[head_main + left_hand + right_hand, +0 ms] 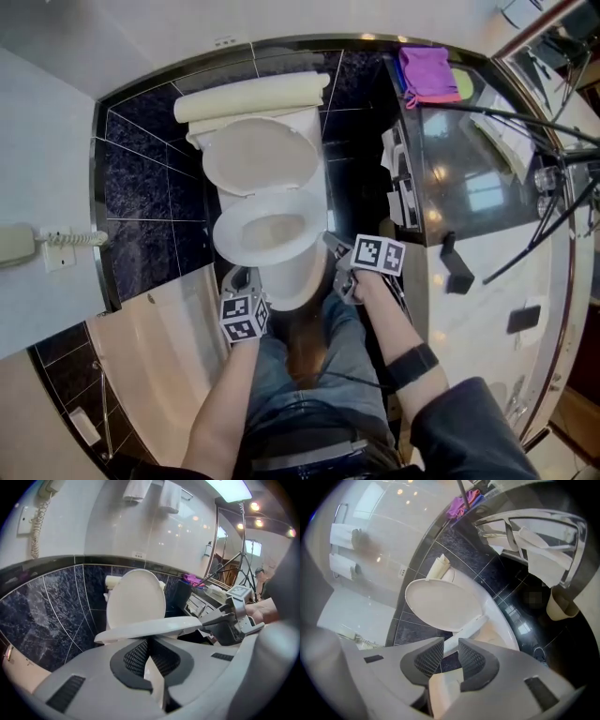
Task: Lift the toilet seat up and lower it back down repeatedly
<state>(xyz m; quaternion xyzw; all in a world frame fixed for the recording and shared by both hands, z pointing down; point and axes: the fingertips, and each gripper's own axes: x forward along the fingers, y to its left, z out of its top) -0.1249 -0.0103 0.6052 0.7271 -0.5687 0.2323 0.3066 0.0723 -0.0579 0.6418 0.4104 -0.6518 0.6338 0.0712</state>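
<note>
Dark, glossy tiled floor [366, 220] fills the gap between the white toilet [298, 272] and the bench [469, 164] on the right. The toilet stands directly on this floor, its base against the far wall. The bench is a dark, reflective top running from near to far. At its far end lies a purple cloth [427, 70] over a yellow-green cloth [463, 84].

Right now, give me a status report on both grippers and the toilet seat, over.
Left gripper shut, empty. Right gripper clamped on toilet seat, seat partly raised. Lid up; nothing in the way.
</note>
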